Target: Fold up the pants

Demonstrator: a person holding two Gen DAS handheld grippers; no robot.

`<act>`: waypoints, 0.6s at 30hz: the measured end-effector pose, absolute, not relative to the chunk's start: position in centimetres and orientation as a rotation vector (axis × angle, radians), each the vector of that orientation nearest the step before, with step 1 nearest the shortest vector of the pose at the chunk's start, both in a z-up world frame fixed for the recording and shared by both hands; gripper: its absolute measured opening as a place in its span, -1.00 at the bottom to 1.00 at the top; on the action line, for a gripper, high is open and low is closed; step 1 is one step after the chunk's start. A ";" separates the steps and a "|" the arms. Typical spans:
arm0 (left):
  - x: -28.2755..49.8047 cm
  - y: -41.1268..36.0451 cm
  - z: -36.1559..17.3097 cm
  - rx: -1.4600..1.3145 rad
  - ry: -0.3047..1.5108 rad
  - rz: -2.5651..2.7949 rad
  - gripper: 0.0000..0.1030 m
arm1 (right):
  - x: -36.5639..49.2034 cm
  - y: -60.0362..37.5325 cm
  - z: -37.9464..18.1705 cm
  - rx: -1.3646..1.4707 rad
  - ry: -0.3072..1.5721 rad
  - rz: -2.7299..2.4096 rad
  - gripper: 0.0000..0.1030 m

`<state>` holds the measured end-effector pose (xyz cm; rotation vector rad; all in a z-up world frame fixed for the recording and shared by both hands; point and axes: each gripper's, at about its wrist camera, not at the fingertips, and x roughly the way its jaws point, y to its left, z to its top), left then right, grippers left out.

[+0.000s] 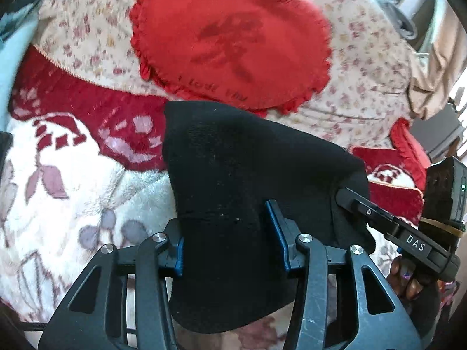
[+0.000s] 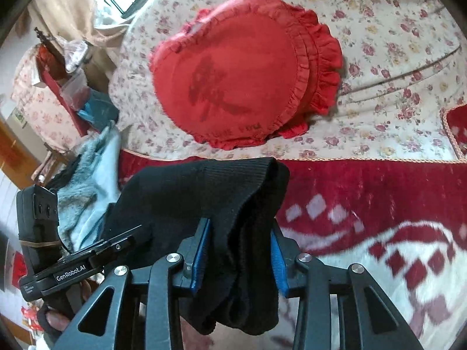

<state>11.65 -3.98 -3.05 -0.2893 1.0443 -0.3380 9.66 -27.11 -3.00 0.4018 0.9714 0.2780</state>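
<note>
The black pants (image 1: 233,175) hang bunched between both grippers, lifted above the red and white blanket (image 1: 73,175). My left gripper (image 1: 229,239) is shut on one part of the black cloth, which fills the gap between its blue pads. My right gripper (image 2: 238,250) is shut on a ribbed edge of the pants (image 2: 204,192), with folds drooping below the fingers. The right gripper also shows at the right of the left wrist view (image 1: 394,227), pressed into the cloth. The left gripper shows at the left of the right wrist view (image 2: 87,259).
A red heart-shaped frilled cushion (image 2: 242,78) lies on the floral sheet (image 2: 394,43) behind the pants. A pale blue towel (image 2: 93,180) lies at the left. Clutter and a second red cushion (image 1: 402,143) sit at the bed's edge.
</note>
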 end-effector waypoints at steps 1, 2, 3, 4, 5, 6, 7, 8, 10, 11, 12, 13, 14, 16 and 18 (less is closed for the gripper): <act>12.2 -4.1 -4.0 -0.287 1.070 -0.327 -0.12 | 10.2 -27.2 -3.8 0.403 0.986 0.263 -0.27; 12.4 -4.1 -4.8 -0.278 1.090 -0.312 -0.10 | 10.7 -27.2 -4.6 0.401 1.005 0.252 -0.26; 12.5 -4.0 -5.4 -0.272 1.087 -0.301 -0.05 | 11.4 -27.1 -6.1 0.381 1.049 0.235 -0.25; 12.5 -4.0 -5.5 -0.277 1.076 -0.307 -0.02 | 11.6 -27.0 -6.9 0.359 1.073 0.218 -0.21; 12.4 -4.0 -5.5 -0.274 1.070 -0.309 -0.02 | 11.5 -27.0 -7.4 0.344 1.080 0.207 -0.18; 12.4 -4.2 -5.4 -0.273 1.069 -0.311 -0.02 | 11.2 -27.2 -7.4 0.353 1.064 0.206 -0.18; 12.3 -4.2 -5.3 -0.274 1.068 -0.312 -0.02 | 10.9 -27.4 -7.2 0.357 1.060 0.205 -0.18; 12.2 -4.1 -5.2 -0.276 1.070 -0.309 -0.02 | 10.5 -27.5 -6.7 0.348 1.056 0.193 -0.18; 12.0 -4.1 -4.9 -0.278 1.071 -0.300 -0.02 | 9.7 -27.5 -5.3 0.312 1.032 0.170 -0.18; 11.8 -4.1 -4.7 -0.276 1.068 -0.294 -0.02 | 9.2 -27.3 -4.5 0.293 1.011 0.170 -0.18; 11.6 -4.0 -4.5 -0.274 1.063 -0.287 -0.02 | 8.6 -27.1 -3.7 0.280 0.991 0.179 -0.18; 11.4 -4.0 -4.3 -0.272 1.057 -0.281 -0.02 | 8.1 -26.7 -2.8 0.268 0.968 0.195 -0.18; 11.2 -4.1 -4.1 -0.266 1.053 -0.274 -0.02 | 7.6 -26.3 -2.2 0.260 0.953 0.209 -0.18; 10.8 -4.0 -3.8 -0.248 1.045 -0.262 -0.02 | 6.9 -25.2 -1.4 0.231 0.941 0.242 -0.18; 10.2 -4.0 -3.4 -0.232 1.032 -0.250 -0.02 | 6.8 -24.0 -1.6 0.197 0.956 0.258 -0.19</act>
